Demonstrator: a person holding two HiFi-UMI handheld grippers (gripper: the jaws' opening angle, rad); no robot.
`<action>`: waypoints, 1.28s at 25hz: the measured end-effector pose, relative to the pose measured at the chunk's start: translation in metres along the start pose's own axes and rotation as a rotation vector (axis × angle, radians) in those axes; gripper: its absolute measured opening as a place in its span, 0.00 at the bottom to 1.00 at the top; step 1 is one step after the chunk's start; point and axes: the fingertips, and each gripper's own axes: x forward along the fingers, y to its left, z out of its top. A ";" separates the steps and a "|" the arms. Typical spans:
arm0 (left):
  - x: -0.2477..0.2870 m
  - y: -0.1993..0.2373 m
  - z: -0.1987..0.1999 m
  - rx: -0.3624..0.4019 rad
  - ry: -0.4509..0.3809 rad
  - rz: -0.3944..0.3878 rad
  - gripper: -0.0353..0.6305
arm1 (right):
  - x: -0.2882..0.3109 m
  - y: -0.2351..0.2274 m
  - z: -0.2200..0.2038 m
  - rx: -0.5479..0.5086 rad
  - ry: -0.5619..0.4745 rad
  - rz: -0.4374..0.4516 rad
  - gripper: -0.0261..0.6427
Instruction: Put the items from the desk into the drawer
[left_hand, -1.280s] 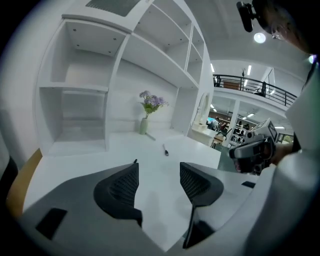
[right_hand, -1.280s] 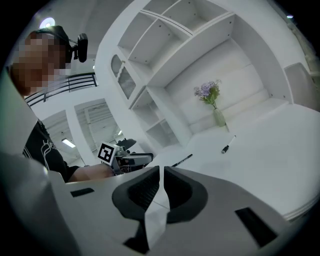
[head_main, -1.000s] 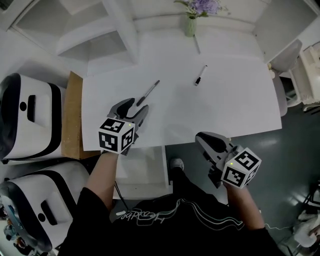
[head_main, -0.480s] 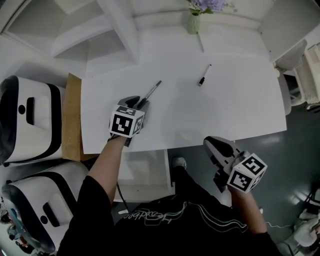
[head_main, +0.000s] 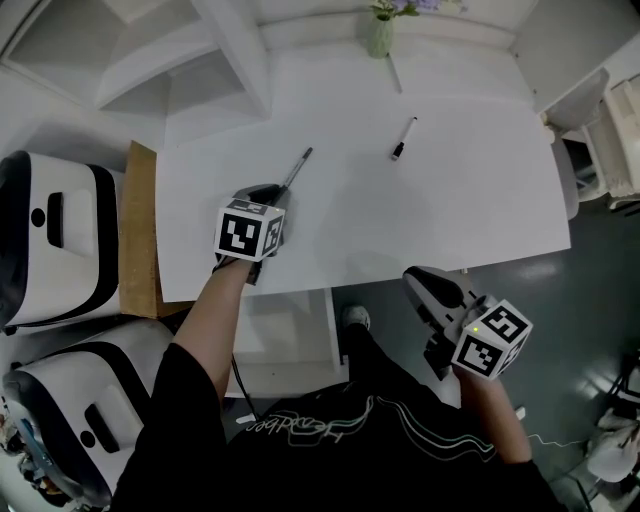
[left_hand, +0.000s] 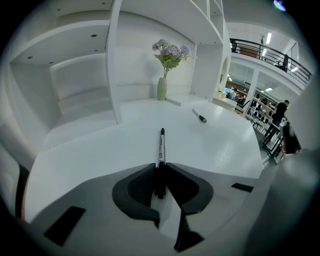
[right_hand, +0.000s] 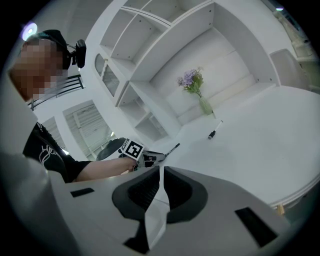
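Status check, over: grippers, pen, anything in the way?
Left gripper just closed onto pen, pen flat on desk. Right gripper shut, empty, off the desk's near edge. Path clear; second marker lies well apart.

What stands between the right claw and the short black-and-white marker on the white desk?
Nothing visible does: only bare white desk lies between the right claw and the short black-and-white marker.

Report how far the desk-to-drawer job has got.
Done: nothing; no item shows in the drawer. In hand: the left tool has just closed its jaws on the nearer pen, which lies on the desk. Left: carry it to the drawer, then the second pen.
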 end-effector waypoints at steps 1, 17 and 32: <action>0.000 -0.001 0.000 0.009 0.003 0.005 0.17 | -0.001 0.001 -0.001 0.003 -0.001 0.000 0.12; -0.091 -0.028 0.005 -0.021 -0.139 -0.017 0.16 | -0.025 0.052 -0.015 -0.004 -0.051 0.011 0.12; -0.245 -0.085 -0.070 -0.017 -0.320 -0.127 0.16 | -0.026 0.140 -0.070 -0.040 -0.058 0.064 0.12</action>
